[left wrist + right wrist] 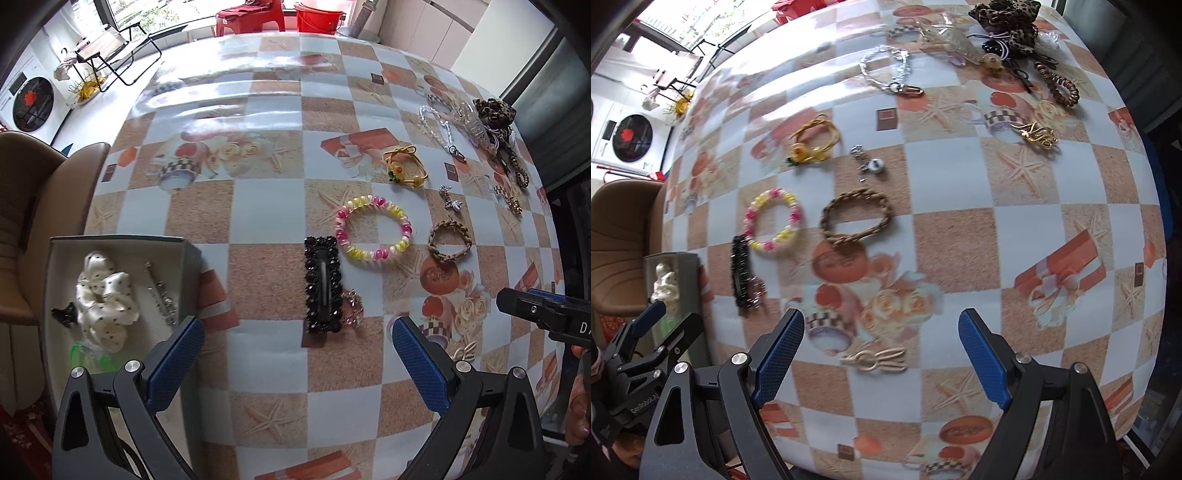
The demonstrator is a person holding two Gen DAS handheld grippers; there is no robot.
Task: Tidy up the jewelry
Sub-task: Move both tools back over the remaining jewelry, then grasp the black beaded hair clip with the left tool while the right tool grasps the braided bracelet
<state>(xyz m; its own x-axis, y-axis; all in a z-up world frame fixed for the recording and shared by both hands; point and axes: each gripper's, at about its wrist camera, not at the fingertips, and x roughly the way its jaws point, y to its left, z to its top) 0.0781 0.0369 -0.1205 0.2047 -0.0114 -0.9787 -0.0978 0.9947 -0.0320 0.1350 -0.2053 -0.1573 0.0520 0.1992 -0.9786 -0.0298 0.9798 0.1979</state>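
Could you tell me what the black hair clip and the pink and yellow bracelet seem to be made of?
The black hair clip looks like glossy dark plastic or metal edged with faceted black beads, judging by the bumpy, glinting border. The pink and yellow bracelet appears to be translucent glass or plastic beads, shiny with bright highlights; which of the two cannot be told.

- The left gripper [297, 339] has two black angular arms, each ending in a flat finger faced with a blue, finely cross-hatched pad [417, 365].
- Round silver screw heads sit at the joints of its arms.
- The right gripper [881, 347] is built alike: black arms, blue textured pads, silver screws.
- Seen from the right wrist camera, the left gripper's black body carries white lettering reading "GenRobot.AI".
- Bare skin of a hand [578, 417] with a pale fingernail shows at the left wrist view's right edge.
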